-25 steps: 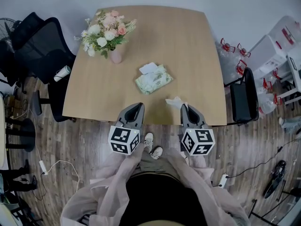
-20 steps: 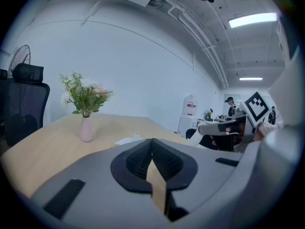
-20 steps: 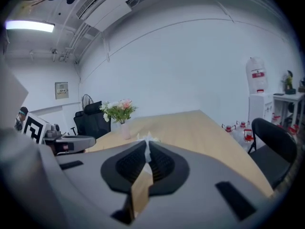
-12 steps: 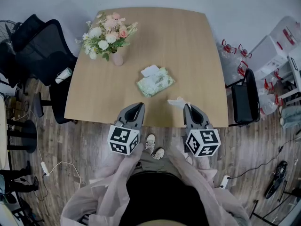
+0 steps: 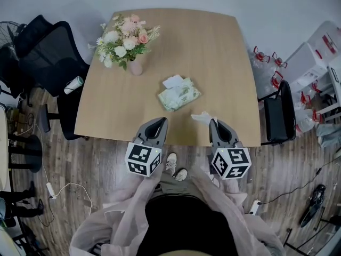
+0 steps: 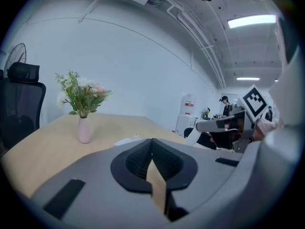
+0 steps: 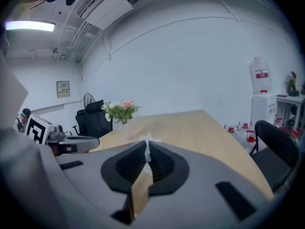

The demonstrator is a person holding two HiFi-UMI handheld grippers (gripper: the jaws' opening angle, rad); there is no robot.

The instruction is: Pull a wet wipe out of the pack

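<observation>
Table edge [image 5: 109, 129]: wet wipe [image 5: 200, 117] pinched in right hand-held gripper [image 5: 213, 123].

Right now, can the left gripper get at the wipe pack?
Probably yes. Only bare table lies between the left gripper and the wipe pack; the vase stands off to the side. Its jaws are shut and empty.

Pack [image 5: 181, 95] pale green, patterned; wet wipe [image 5: 199, 117] white; table [image 5: 213, 57] light wood; vase [image 5: 136, 66] pink.

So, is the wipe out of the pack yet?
Out. The wipe is pinched in the right gripper, whose jaws are shut on it, near the table front edge, clear of the green pack.
</observation>
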